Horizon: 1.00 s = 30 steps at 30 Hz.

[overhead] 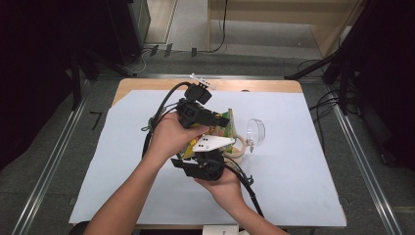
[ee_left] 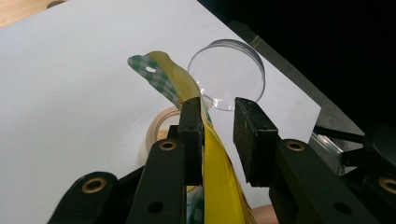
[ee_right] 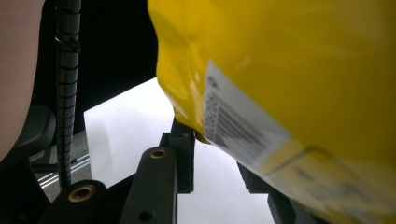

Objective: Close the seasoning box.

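While both hands meet over the middle of the white-covered surface [overhead: 293, 161], a yellow snack packet [overhead: 222, 128] hangs between the two grippers, lifted clear of the sheet. Its long axis runs from the person's side away toward the far edge of the surface, tilted upward, with the sealed top end pointing away and slightly to the right in the high view. That top end carries a green-and-white checked strip with a small punched hanging slot, and it curls over to one side in the left gripper view, where the packet [ee_left: 215, 177] shows edge-on as a thin, glossy yellow film. In the right gripper view the packet [ee_right: 289, 70] shows a broad yellow face with a white barcode label and faint printed lines. The left gripper [overhead: 208, 117] has one finger flat against the packet's side while the other stands apart from it, so it is released rather than clamped. The right gripper [overhead: 208, 164] sits under the packet's near end; I cannot tell whether its fingers clamp it. A clear round lid [ee_left: 229, 74] stands on edge just beyond, and a roll of tape [ee_left: 161, 123] lies beside it.
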Each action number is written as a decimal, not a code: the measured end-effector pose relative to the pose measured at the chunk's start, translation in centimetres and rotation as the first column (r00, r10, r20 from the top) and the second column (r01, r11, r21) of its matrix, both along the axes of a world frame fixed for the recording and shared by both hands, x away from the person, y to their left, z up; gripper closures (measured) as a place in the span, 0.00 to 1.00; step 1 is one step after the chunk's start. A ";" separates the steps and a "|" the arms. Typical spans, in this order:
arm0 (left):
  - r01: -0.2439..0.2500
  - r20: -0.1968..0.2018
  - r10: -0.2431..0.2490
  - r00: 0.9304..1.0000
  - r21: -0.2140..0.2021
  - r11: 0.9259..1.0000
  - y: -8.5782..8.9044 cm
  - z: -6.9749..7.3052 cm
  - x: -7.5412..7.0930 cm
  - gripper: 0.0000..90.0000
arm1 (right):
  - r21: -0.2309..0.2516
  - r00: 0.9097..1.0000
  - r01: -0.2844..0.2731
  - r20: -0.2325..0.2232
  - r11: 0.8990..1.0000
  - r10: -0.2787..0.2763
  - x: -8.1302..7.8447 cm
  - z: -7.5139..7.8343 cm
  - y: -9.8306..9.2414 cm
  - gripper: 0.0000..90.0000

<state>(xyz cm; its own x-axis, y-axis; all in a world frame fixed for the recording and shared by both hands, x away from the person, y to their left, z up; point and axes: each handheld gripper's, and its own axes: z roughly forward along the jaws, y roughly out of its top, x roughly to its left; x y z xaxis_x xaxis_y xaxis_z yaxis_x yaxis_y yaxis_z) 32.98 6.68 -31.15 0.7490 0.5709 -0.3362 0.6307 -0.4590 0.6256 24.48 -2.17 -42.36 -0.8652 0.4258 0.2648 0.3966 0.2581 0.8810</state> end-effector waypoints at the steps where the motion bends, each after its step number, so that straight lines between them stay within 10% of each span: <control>1: -0.002 -0.001 0.002 1.000 0.000 1.000 0.0 0.0 0.0 0.82 | -0.001 1.000 0.000 0.000 1.000 0.000 0.0 0.0 0.0 0.79; 30: 0.003 0.005 -0.003 1.000 -0.009 1.000 0.1 0.0 0.0 0.82 | -0.034 1.000 -0.003 0.028 0.999 0.004 0.0 0.1 -0.1 0.80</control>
